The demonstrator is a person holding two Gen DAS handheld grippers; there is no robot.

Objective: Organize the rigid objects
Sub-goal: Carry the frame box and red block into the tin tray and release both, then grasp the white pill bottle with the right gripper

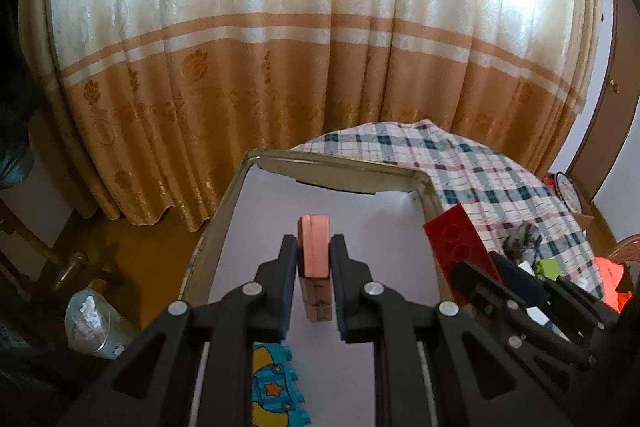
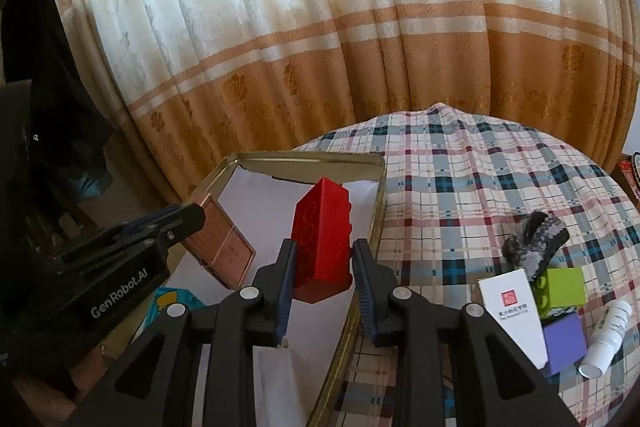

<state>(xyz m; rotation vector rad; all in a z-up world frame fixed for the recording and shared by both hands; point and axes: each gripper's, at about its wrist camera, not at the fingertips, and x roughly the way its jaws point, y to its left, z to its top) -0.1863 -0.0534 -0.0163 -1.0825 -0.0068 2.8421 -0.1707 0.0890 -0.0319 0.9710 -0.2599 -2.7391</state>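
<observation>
An open gold-rimmed tin (image 1: 336,163) with a white lining lies at the left end of the checked table. My left gripper (image 1: 314,245) is shut on a flat pink case (image 1: 314,227), held edge-on above the tin's floor. In the right wrist view the same pink case (image 2: 224,247) shows side-on in the left gripper (image 2: 188,223). My right gripper (image 2: 322,247) is shut on a red studded brick (image 2: 324,223), which hangs over the right rim of the tin (image 2: 304,157). The red brick (image 1: 456,239) also appears at the right of the left wrist view.
A blue and yellow toy piece (image 1: 272,387) lies in the tin's near end. On the checked cloth (image 2: 460,187) to the right are a white card (image 2: 512,311), a green brick (image 2: 560,291), a purple block (image 2: 564,343), a white bottle (image 2: 608,339) and a grey lump (image 2: 532,239). Curtains hang behind.
</observation>
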